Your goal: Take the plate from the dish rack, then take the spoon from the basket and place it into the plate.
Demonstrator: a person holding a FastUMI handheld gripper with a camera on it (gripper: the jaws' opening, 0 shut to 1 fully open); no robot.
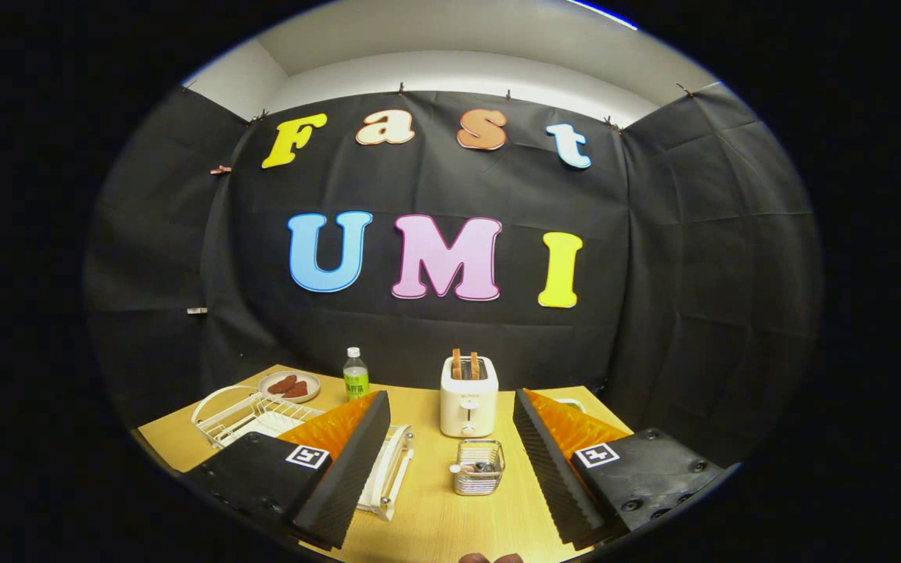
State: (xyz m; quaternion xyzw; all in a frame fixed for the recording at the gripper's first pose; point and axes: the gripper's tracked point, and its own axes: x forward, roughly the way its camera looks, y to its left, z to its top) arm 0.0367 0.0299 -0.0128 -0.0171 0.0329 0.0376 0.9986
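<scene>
Fingers spread wide and carrying nothing, the gripper [450,469] hangs above the wooden table [435,516]. Just ahead between the fingers sits the wire basket [479,467], spoon inside though hard to make out. Behind the left finger stands the white dish rack [251,418], plate [388,461] apparently upright at its near end. Beyond, a toaster [468,396]. By the look of it, nothing done: both pickups remain.

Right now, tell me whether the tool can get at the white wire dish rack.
Probably yes: the open tool holds nothing, and the white wire dish rack sits just ahead beside its left finger on the wooden table, nothing blocking it.
</scene>
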